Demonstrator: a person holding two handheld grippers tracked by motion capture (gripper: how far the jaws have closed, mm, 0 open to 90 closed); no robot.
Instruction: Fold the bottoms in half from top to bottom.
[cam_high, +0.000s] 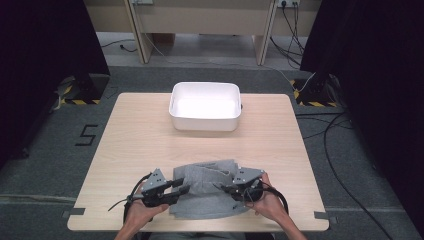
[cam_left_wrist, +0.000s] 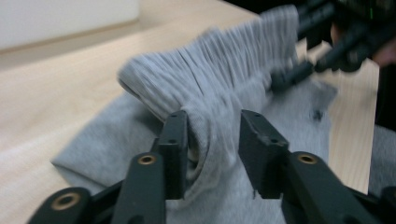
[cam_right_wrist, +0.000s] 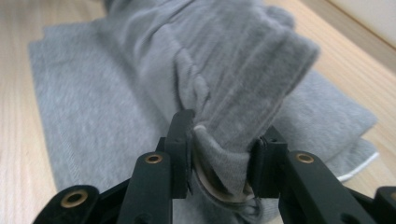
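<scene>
Grey ribbed cloth (cam_high: 207, 187), loosely folded

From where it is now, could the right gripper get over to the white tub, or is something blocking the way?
Probably yes. The right gripper sits at the near edge with grey cloth between its jaws, and the table between it and the white tub is bare. Whether the cloth would come along is hard to say.

Bare worktop (cam_high: 140, 135) lay open between the grey garment (cam_high: 210, 192) and white tub (cam_high: 205, 106); tub blocked the far middle, garment filled the near edge, both sides passable.
</scene>
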